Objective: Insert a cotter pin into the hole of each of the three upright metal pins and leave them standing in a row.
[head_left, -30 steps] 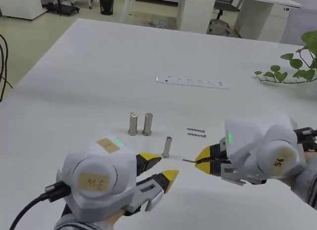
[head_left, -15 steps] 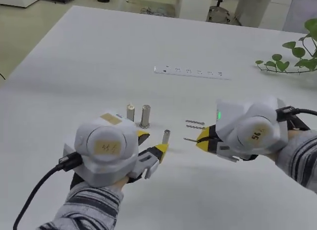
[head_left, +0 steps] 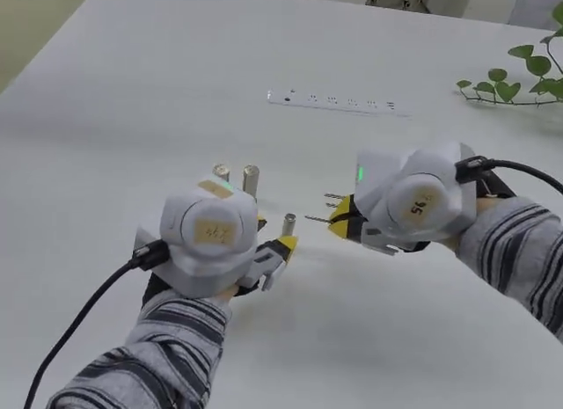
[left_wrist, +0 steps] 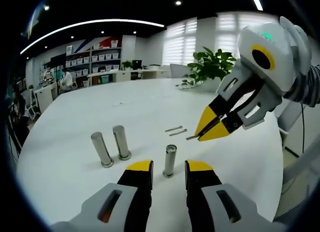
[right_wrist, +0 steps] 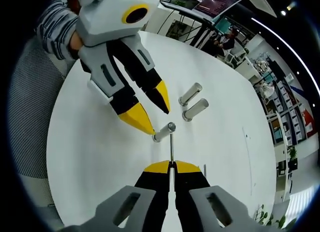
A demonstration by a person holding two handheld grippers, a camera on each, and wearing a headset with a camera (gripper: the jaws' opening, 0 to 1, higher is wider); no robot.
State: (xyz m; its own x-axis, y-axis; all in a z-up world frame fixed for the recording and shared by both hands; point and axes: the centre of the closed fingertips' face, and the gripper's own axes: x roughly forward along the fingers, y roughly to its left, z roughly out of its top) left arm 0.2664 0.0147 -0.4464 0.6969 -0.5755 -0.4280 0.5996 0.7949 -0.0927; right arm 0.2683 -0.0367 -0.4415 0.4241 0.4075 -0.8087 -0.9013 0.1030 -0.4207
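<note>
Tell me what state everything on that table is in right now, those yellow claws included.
near metal pin: upright, no cotter pin through it.
far metal pins: both upright, side by side, no cotter pins through them.
left gripper: open, jaws flanking the near metal pin.
right gripper: shut on the held cotter pin.
held cotter pin: pointing at the near metal pin's top, not inserted.
spare cotter pins: lying flat on the table.

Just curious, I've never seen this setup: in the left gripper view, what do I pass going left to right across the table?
Leftmost metal pin → second metal pin → third metal pin → cotter pin held by the right gripper.
</note>
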